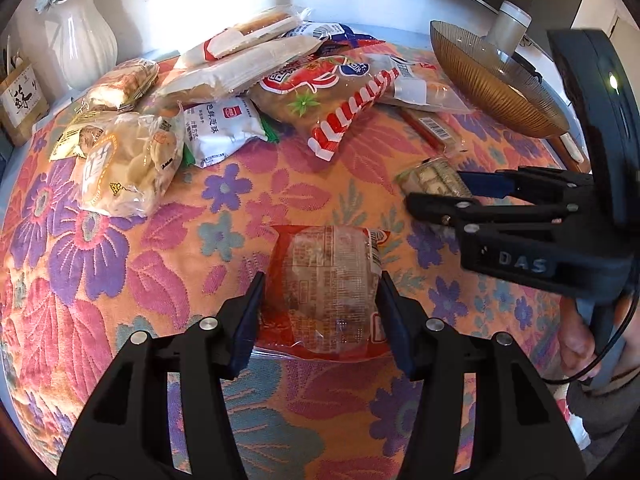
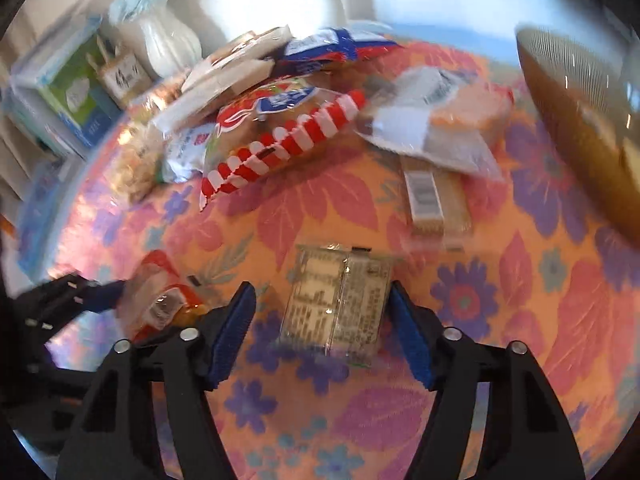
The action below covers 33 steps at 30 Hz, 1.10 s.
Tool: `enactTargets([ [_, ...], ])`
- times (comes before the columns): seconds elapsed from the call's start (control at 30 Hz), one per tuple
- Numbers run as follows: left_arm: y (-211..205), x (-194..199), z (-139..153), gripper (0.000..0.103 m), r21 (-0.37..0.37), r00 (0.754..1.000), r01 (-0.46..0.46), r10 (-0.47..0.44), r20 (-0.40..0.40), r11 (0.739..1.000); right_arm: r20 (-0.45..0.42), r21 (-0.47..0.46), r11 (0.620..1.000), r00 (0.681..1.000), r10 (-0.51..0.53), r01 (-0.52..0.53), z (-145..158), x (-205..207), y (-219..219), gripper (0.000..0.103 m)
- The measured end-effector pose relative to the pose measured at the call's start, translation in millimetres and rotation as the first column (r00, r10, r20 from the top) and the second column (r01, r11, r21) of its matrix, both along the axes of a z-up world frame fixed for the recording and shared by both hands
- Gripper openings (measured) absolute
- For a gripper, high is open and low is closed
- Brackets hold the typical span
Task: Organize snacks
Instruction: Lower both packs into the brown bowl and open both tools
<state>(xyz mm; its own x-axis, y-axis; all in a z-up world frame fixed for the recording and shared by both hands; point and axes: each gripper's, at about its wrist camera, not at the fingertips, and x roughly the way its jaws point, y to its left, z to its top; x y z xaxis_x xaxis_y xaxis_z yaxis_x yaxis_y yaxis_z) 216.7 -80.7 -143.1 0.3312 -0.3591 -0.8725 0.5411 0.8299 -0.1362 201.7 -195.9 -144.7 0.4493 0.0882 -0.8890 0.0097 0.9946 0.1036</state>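
Observation:
My left gripper (image 1: 320, 300) is shut on a red-and-clear snack packet (image 1: 326, 288), both blue pads against its sides, on the flowered cloth. My right gripper (image 2: 322, 320) is open around a small clear-and-green packet (image 2: 338, 304) with printed text; the pads stand a little apart from its sides. The right gripper also shows in the left wrist view (image 1: 440, 192), beside that small packet (image 1: 434, 178). The left gripper shows in the right wrist view (image 2: 120, 292) on the red packet (image 2: 164, 296). A pile of snack bags (image 1: 248, 80) lies at the back of the table.
A brown ribbed glass bowl (image 1: 492, 80) stands at the back right, also in the right wrist view (image 2: 580, 128). A white vase (image 1: 84, 36) with flowers and a small paper bag (image 1: 22, 100) stand at the back left. A thin barcoded bar packet (image 2: 434, 200) lies near the bowl.

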Motion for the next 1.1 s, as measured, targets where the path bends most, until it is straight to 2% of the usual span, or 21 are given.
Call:
enactTargets([
  [0.03,0,-1,1,0.054,0.0,1.0,-0.001,0.001,0.003,1.0,0.005,-0.004,1.0,1.0,0.003,-0.003,-1,-3,-2,0.044],
  [0.13,-6,-3,10,0.053,-0.005,1.0,0.002,-0.002,0.025,1.0,0.016,0.059,0.998,1.0,-0.007,0.006,3,-16,-20,0.044],
  [0.3,-30,-5,47,0.053,-0.029,0.995,0.044,-0.041,0.095,0.999,0.085,0.127,0.992,0.996,-0.031,0.02,40,-37,-57,0.044],
  [0.37,-52,-3,72,0.053,-0.041,0.987,0.083,-0.076,0.143,0.996,0.134,0.132,0.99,0.989,-0.063,0.045,62,-45,-80,0.044],
  [0.47,-90,5,102,0.053,-0.076,0.976,0.144,-0.13,0.174,0.987,0.209,0.126,0.985,0.968,-0.142,0.118,94,-49,-124,0.044],
  [0.6,-159,27,129,0.053,-0.085,0.957,0.211,-0.189,0.218,0.974,0.262,0.112,0.963,0.928,-0.266,0.244,117,-49,-188,0.044],
  [0.7,-200,44,131,0.054,-0.091,0.953,0.239,-0.216,0.21,0.967,0.26,0.138,0.937,0.901,-0.348,0.322,116,-46,-234,0.044],
  [0.83,-251,72,118,0.054,-0.099,0.957,0.256,-0.238,0.165,0.962,0.235,0.161,0.901,0.871,-0.432,0.403,107,-32,-284,0.044],
  [1.03,-296,97,92,0.056,-0.078,0.963,0.246,-0.236,0.128,0.966,0.174,0.192,0.859,0.845,-0.506,0.475,88,2,-333,0.044],
  [1.07,-299,101,92,0.061,-0.089,0.966,0.235,-0.221,0.137,0.968,0.172,0.191,0.857,0.844,-0.509,0.478,87,6,-336,0.044],
  [1.1,-299,103,93,0.077,-0.097,0.968,0.219,-0.205,0.142,0.971,0.171,0.19,0.856,0.843,-0.51,0.48,86,11,-339,0.044],
])
